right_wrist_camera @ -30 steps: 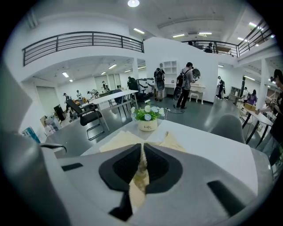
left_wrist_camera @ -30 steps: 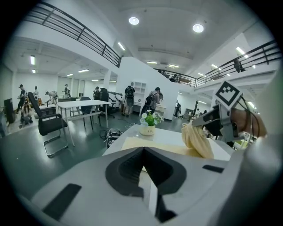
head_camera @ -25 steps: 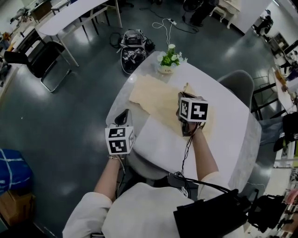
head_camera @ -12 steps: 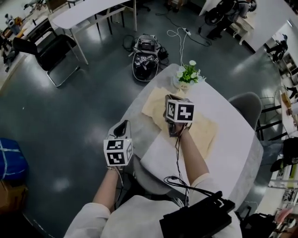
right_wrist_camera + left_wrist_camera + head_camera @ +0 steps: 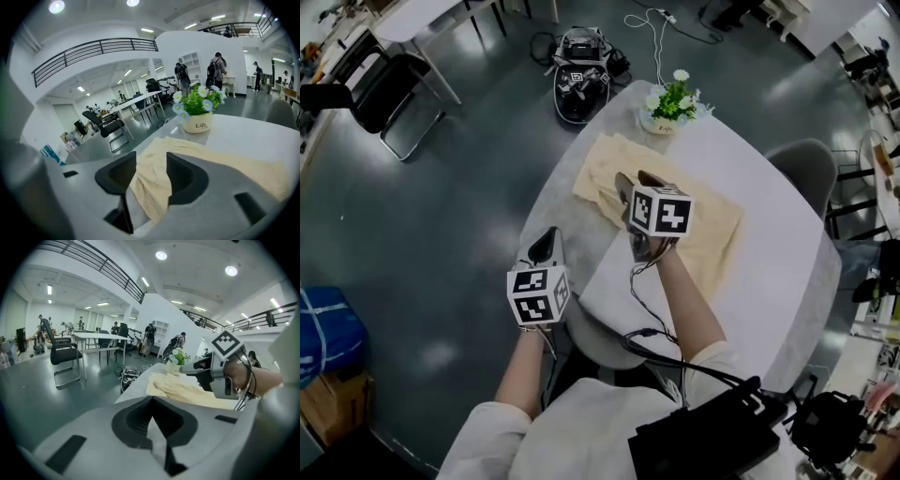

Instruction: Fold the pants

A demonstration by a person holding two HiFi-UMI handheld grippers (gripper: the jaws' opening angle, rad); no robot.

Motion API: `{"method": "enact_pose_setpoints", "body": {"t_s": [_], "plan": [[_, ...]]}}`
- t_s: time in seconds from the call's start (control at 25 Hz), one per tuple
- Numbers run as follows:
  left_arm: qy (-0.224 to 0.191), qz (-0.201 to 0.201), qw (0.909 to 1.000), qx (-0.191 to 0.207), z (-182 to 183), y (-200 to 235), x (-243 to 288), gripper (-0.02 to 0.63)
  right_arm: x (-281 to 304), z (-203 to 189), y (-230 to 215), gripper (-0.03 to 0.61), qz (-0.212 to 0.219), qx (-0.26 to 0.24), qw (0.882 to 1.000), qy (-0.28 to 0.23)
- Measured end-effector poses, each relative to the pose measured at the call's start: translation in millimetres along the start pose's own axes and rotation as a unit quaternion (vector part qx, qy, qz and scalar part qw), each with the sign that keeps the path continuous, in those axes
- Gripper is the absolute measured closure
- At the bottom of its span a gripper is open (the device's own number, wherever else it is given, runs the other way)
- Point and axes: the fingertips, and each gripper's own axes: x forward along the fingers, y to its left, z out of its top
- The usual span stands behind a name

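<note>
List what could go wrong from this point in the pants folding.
1. The right gripper is opening with a fold of the pants between its jaws. The cloth may cling to a pad and get pulled out of shape when it pulls away.
2. The flower pot stands just beyond the pants' far end, so a wide sweep could tip it.
3. The left gripper, shut and empty, hovers at the table edge, so nothing pins the cloth.
</note>
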Motion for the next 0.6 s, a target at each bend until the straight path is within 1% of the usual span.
{"method": "enact_pose_setpoints", "body": {"t_s": [0.32, 0.48, 0.6], "plan": [[0.001, -0.035, 0.9991, 0.024, -1, -76, 10, 0.609, -86, -24, -100, 0.396, -0.059, 0.053, 0.997, -0.017], [0.004, -0.053, 0.9979, 0.037, -7, -118, 8, 0.609, -132, -45, -148, 0.400, -0.092, 0.079, 0.992, -0.022], [0.007, -0.064, 0.9969, 0.045, -12, -144, 7, 0.609, -159, -64, -176, 0.400, -0.112, 0.094, 0.989, -0.021]]}}
